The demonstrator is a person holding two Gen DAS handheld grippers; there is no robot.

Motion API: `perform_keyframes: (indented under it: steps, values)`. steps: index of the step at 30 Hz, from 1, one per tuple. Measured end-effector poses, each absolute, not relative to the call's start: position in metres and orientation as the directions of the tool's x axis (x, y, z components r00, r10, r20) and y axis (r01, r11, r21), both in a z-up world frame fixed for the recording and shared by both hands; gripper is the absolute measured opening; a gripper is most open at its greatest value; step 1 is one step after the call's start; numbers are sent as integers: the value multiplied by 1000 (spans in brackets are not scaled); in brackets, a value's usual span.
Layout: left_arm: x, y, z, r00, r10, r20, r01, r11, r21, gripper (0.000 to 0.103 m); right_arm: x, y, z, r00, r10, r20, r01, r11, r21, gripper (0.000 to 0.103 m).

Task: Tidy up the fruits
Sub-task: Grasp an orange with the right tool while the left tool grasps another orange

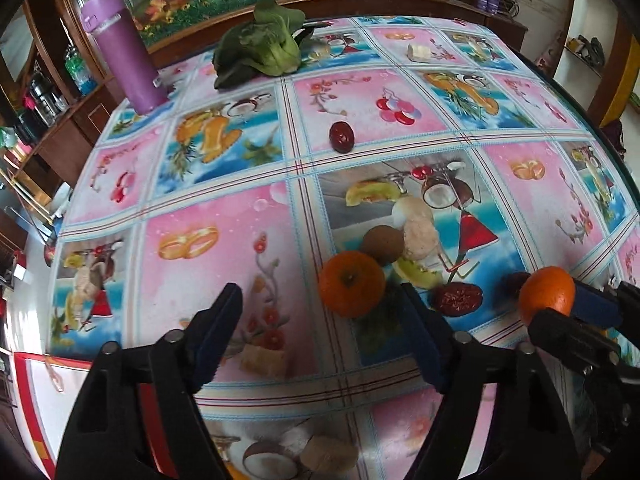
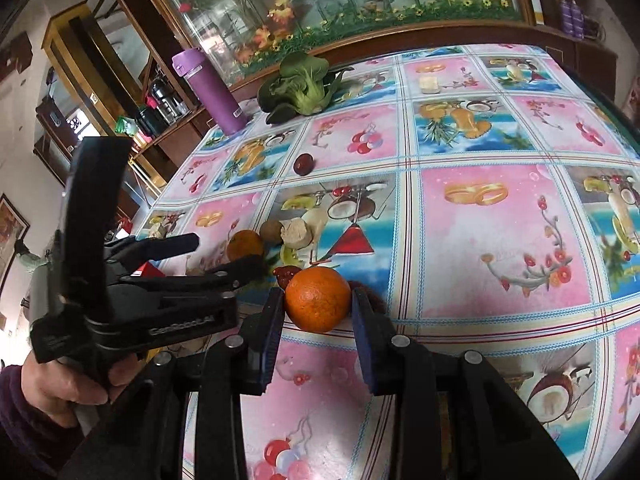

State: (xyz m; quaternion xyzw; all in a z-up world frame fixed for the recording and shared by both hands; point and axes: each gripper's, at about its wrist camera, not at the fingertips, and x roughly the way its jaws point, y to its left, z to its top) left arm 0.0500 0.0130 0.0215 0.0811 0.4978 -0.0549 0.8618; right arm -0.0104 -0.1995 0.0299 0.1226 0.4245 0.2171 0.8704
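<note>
Your right gripper (image 2: 318, 312) is closed on an orange (image 2: 318, 299), one blue pad against each side of it, with the fruit low over the patterned tablecloth (image 2: 500, 240). Whether the orange rests on the cloth or sits just above it, you cannot tell from here.

Take that held orange as your landmark. Just behind it, touching or nearly so, lies a wrinkled red date (image 1: 458, 299). Beyond the date and to the left sits a second orange (image 1: 351, 283), and just behind that a brown kiwi (image 1: 383, 243) with a pale, rough lump (image 1: 420, 238) beside it. Well beyond the held orange, toward the table's far side, a lone dark red date (image 1: 341, 136) lies by itself. Farther still are a leafy green vegetable (image 1: 264, 46) and a purple bottle (image 1: 122, 54) standing upright at the far left edge.

Your left gripper (image 1: 320, 320) hangs wide open left of the held orange, gripping nothing, its right finger close to the second orange.
</note>
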Motion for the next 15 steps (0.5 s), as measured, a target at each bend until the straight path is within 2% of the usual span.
perform_keyframes:
  steps: [3,5,7,9,15]
  values:
    - [54,13,17,475,-67,-877,185,982,25,59,-12,-202,28,546,480,-686,-268,876,400,33]
    - [54,12,17,477,-85,-875,186,982,6,55,-11,-201,27,546,479,-688,-267,877,399,33]
    - [53,11,19,480,-103,-871,195,981,-9,40,-8,-199,27,550,473,-689,-268,881,391,33]
    - [52,9,19,480,-115,-870,202,979,-18,34,-10,-196,27,553,469,-689,-278,883,378,33]
    - [42,13,22,489,-137,-861,192,980,-47,33,-15,-184,29,571,463,-678,-329,885,328,33]
